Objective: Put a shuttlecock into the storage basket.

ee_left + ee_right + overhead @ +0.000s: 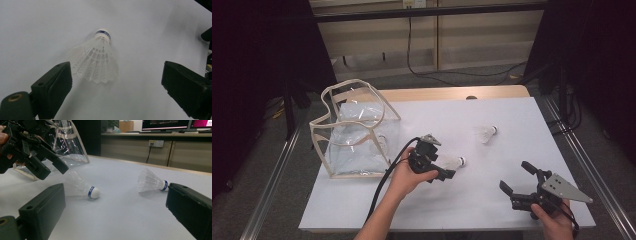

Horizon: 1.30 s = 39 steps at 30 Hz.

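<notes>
Two white shuttlecocks with blue-banded corks lie on the white table top (482,200). In the high view the nearer shuttlecock (453,161) sits mid-table, right in front of my left gripper (443,163), whose jaws stand open on either side of its skirt without touching it. Seen from the left gripper view, that shuttlecock (96,62) points its cork away, between the wide jaws of the left gripper (117,75). The other shuttlecock (486,133) rests farther back and right. At the front right, my right gripper (516,176) is open and holds nothing; its view shows both shuttlecocks (80,186) (150,181).
A clear plastic bag with cream trim (354,130) stands open-topped at the table's left side, also visible as the bag (67,145) behind the left gripper (53,171). Metal rails run along both table sides. A cabinet with cables lies beyond the far edge.
</notes>
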### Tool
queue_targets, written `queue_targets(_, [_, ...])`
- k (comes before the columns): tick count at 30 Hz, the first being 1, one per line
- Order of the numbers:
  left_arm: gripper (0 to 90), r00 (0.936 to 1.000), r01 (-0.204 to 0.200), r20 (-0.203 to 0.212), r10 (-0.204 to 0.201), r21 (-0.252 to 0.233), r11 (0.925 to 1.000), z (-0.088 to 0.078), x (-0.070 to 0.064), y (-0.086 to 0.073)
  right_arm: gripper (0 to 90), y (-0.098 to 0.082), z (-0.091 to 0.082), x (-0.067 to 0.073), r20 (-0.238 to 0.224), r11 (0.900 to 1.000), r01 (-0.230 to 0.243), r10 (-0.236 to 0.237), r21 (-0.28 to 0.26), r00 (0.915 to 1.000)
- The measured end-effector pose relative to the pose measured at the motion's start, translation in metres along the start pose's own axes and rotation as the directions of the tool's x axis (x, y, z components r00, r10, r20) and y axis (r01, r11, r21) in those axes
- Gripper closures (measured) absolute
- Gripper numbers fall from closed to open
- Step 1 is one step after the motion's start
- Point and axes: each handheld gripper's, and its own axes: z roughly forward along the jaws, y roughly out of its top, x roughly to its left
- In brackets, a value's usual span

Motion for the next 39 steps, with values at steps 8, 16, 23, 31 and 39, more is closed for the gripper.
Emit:
queue_targets(8, [10.0,1.0000,0.000,0.005,0.000,0.004,1.0000,0.006,-0.002,0.000,2.2,0.000,-0.001,-0.001,0.002,1.000,0.004,-0.004,-0.002,1.0000])
queue_targets(16, [10.5,1.0000,0.006,0.005,-0.006,0.001,1.0000,0.010,-0.003,-0.001,2.2,0.000,-0.001,-0.001,0.002,1.000,0.005,-0.005,-0.005,1.0000])
queue_targets(23, [11.0,1.0000,0.004,0.001,-0.004,0.008,1.0000,0.013,-0.003,-0.001,2.2,0.000,-0.001,0.000,0.002,1.000,0.005,-0.005,-0.003,1.0000])
queue_targets(31, [13.0,0.9998,0.013,-0.014,-0.013,0.004,0.9999,0.019,-0.002,-0.002,2.2,0.000,-0.001,-0.001,0.003,1.000,0.005,-0.005,-0.004,1.0000])
queue_targets(39, [15.6,0.9994,0.025,-0.025,-0.025,0.002,0.9997,0.027,0.000,-0.002,2.2,0.000,-0.002,-0.001,0.006,1.000,0.002,-0.002,-0.005,1.0000])
